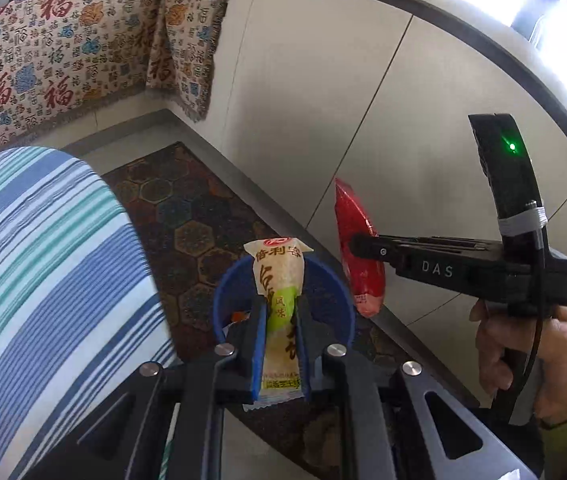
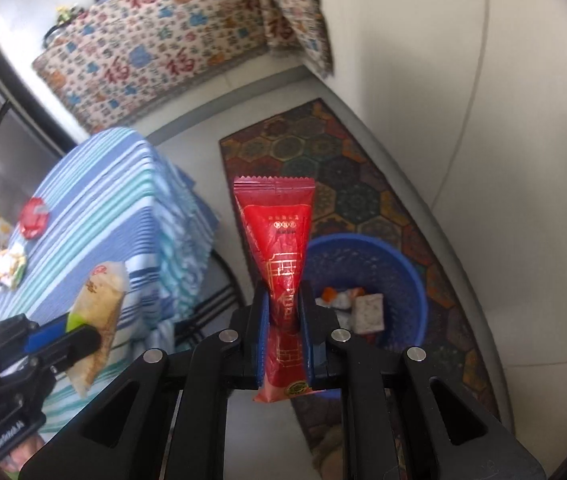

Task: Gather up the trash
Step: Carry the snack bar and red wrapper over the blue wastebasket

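My left gripper (image 1: 280, 300) is shut on a cream and green snack wrapper (image 1: 279, 276) and holds it above the blue bin (image 1: 223, 292) on the floor. My right gripper (image 2: 285, 296) is shut on a red snack wrapper (image 2: 279, 240), held upright beside the blue bin (image 2: 407, 280), which holds several wrappers (image 2: 367, 312). The right gripper (image 1: 363, 246) with the red wrapper (image 1: 357, 280) shows in the left wrist view, to the right of the bin. The left gripper (image 2: 87, 336) with its wrapper (image 2: 99, 312) shows at lower left in the right wrist view.
A table with a blue striped cloth (image 2: 103, 208) stands left of the bin, with a red wrapper (image 2: 33, 216) and a green and white wrapper (image 2: 9, 266) on it. A patterned rug (image 2: 343, 184) lies under the bin. A sofa with a printed cover (image 2: 155, 48) stands behind.
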{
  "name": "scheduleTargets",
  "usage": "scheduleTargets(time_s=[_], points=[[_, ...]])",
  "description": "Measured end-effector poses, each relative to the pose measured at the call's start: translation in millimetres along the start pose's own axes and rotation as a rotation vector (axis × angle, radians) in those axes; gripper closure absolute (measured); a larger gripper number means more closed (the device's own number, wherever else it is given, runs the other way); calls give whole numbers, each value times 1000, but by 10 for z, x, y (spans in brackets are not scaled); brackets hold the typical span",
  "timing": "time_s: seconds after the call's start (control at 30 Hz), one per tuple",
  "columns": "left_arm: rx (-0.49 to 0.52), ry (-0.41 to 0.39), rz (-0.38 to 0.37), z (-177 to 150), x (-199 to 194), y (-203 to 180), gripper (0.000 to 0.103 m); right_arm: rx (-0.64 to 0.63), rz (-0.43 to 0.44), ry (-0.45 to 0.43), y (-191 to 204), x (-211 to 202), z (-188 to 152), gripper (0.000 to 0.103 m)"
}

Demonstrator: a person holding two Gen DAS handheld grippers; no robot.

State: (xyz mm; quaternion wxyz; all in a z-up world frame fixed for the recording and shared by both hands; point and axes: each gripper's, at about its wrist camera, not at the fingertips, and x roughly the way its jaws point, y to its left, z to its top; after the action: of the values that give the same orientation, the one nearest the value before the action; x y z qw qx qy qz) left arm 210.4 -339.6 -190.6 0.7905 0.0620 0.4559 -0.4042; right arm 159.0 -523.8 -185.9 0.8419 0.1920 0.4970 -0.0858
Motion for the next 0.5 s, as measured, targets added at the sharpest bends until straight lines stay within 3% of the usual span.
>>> scheduleTargets(time_s=[0.23,0.5], points=[[12,37,3,41,657,-269,89,95,-9,9,-496,204,-10,90],[17,61,11,42,1117,-381,89,124,-23,48,-701,366,36,90]])
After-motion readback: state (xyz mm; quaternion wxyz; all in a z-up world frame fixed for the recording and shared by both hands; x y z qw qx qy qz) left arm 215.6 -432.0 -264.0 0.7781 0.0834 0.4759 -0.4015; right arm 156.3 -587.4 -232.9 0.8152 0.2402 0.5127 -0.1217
